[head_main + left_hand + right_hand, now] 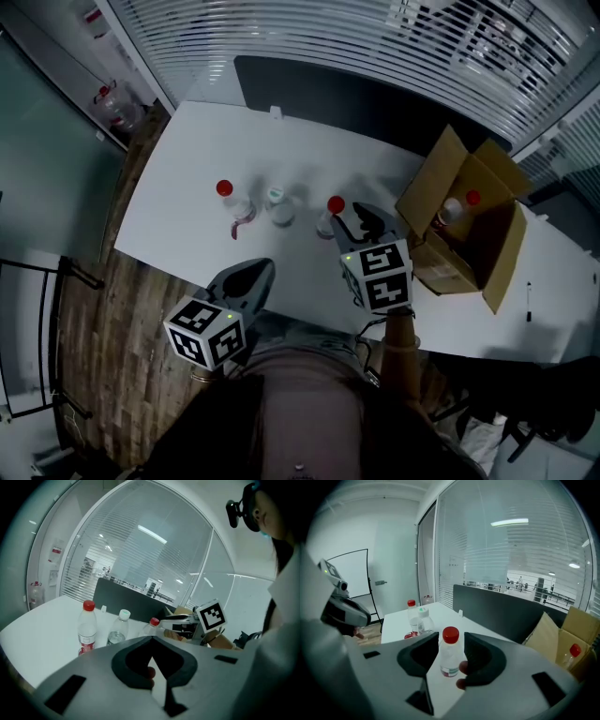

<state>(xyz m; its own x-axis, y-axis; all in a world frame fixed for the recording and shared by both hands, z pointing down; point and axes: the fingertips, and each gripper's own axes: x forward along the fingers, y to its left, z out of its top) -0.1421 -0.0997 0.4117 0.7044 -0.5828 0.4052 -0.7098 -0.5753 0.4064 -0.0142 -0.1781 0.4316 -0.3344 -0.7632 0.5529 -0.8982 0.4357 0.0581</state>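
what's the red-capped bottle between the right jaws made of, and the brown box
The red-capped bottle is likely thin clear plastic, glossy: the table shows through it. Its cap looks like opaque moulded plastic. The box looks like corrugated cardboard, matte brown, with creased flaps standing open.

White table (187,159): bottles (236,204), box (433,187), perhaps pen (528,302)

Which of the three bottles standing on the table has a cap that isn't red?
The middle bottle: its cap is white and green, while the left bottle and the right bottle on either side of it have red caps.
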